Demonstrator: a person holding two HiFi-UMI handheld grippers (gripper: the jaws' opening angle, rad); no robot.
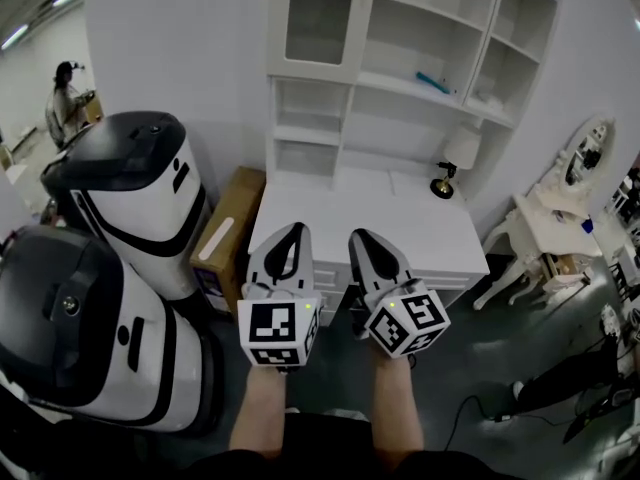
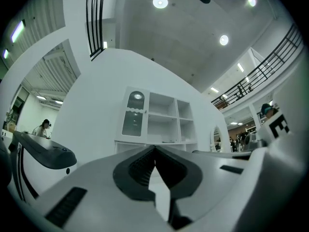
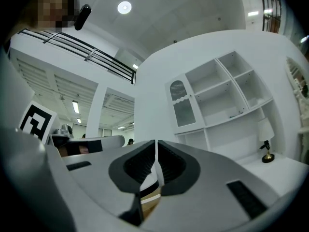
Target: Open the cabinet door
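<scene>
White-framed, glass-paned cabinet door (image 1: 318, 23): light, I judge, pane fragile, best pulled at its frame edge; my left gripper (image 1: 293, 228) and right gripper (image 1: 360, 235) stand closed, empty.

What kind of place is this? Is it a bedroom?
Probably not a home: more like a big test hall. The white shelf cabinet stands beside bulky black-and-white machines, and a high concrete ceiling with balcony railings rises above.
</scene>
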